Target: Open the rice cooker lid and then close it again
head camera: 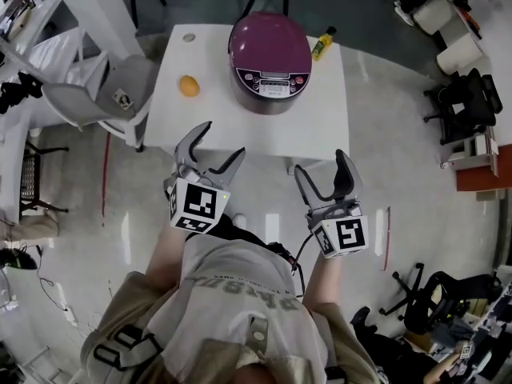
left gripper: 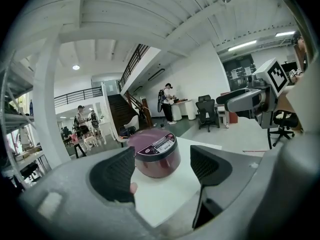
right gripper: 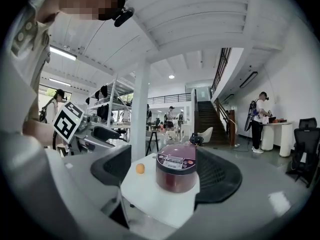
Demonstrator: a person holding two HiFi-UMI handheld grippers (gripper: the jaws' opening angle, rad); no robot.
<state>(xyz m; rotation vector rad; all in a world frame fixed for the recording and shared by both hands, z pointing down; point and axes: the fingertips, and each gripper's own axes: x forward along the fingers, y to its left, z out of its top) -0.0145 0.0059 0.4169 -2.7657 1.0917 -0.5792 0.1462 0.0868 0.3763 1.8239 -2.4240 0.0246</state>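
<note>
At the near side of a white table [head camera: 320,130] in an open workshop, a person faces the job with a gripper in each hand. A small orange fruit [head camera: 189,86] lies on the table's left, well apart from the cooker. The left gripper [head camera: 222,140] hangs by the table's front edge, its jaws spread wide with nothing between them. The rice cooker [head camera: 270,61] sits at the far middle of the table, its glossy purple lid [head camera: 269,40] down and its control panel [head camera: 272,82] turned toward the person. The right gripper [head camera: 322,165] hovers just short of the front edge, its jaws likewise wide and empty. A yellow bottle [head camera: 323,43] stands just beyond the cooker's right.

The cooker looks stiff and fairly heavy, likely to stay put under a light push. Its rounded, shiny lid would probably slip under the pads. The front lip above the panel seems the best hold, though no release catch can be made out. One gripper may need to steady the body.
</note>
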